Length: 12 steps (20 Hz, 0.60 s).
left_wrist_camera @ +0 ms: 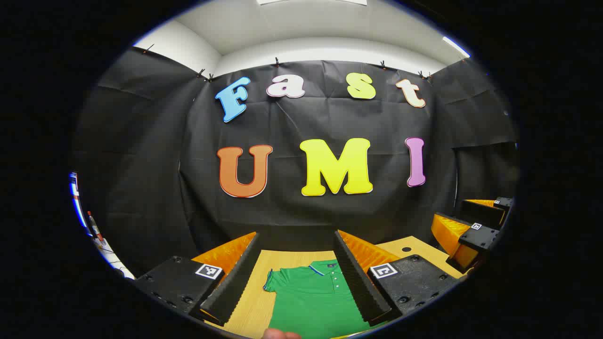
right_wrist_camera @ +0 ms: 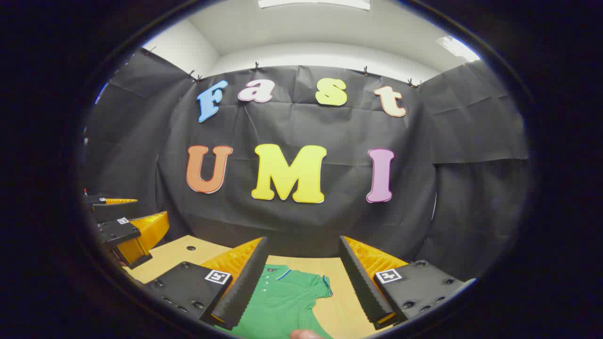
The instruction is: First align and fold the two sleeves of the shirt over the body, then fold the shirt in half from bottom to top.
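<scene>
Green polo shirt (left_wrist_camera: pixel 313 294) lies flat on the pale wood-grain surface (left_wrist_camera: pixel 254 301), collar toward the black cloth wall (left_wrist_camera: pixel 330 221). Fabric looks smooth and matte; collar and sleeve cuffs carry a thin blue-and-white edge stripe, and a short buttoned placket runs down from the collar. One short sleeve (left_wrist_camera: pixel 273 282) spreads out sideways in the left gripper view; the opposite sleeve (right_wrist_camera: pixel 320 287) spreads out in the right gripper view.

Left claw (left_wrist_camera: pixel 299 278): spread wide, nothing between the fingers, hanging above the shirt; the collar and one sleeve show through the gap. Fingers are wedge-shaped with ribbed, sawtooth inner faces; a square printed marker sits on each finger base.

Right claw (right_wrist_camera: pixel 301 278): also spread wide and holding nothing, above the shirt's other shoulder, with the collar near its left finger (right_wrist_camera: pixel 240 282). The same ribbed texture shows here.

A small round hole (left_wrist_camera: pixel 406 248) in the surface lies beyond the shirt. The cloth wall behind the shirt is creased and clipped along its top edge.
</scene>
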Motion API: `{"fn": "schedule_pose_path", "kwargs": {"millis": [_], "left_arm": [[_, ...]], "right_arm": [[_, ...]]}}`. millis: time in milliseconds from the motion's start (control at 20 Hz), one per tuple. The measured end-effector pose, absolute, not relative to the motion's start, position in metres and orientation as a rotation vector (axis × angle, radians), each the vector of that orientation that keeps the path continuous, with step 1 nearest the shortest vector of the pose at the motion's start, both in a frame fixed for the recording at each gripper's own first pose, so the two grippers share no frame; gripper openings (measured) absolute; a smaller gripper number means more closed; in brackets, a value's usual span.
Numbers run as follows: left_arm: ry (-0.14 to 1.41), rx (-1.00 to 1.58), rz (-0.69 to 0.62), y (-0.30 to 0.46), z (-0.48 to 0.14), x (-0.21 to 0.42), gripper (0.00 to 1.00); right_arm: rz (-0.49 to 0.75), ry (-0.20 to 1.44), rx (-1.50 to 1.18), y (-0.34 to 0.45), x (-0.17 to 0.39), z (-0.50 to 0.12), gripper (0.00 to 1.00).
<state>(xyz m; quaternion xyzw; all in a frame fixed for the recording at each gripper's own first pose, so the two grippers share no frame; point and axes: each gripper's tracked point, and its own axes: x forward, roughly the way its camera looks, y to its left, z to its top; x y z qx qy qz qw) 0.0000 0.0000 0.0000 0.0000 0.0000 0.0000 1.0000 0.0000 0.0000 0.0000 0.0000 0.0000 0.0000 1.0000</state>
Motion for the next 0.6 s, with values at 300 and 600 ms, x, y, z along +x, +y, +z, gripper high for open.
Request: {"fn": "schedule_pose_path", "kwargs": {"millis": [300,600], "left_arm": [[0.005,-0.009,-0.005,-0.005,-0.002,0.002,0.98],[0.011,-0.010,-0.019,-0.014,-0.002,0.002,0.98]], "right_arm": [[0.000,0.015,0.005,-0.008,-0.003,-0.002,0.93],[-0.002,0.020,0.013,-0.010,-0.001,-0.003,0.93]]}}
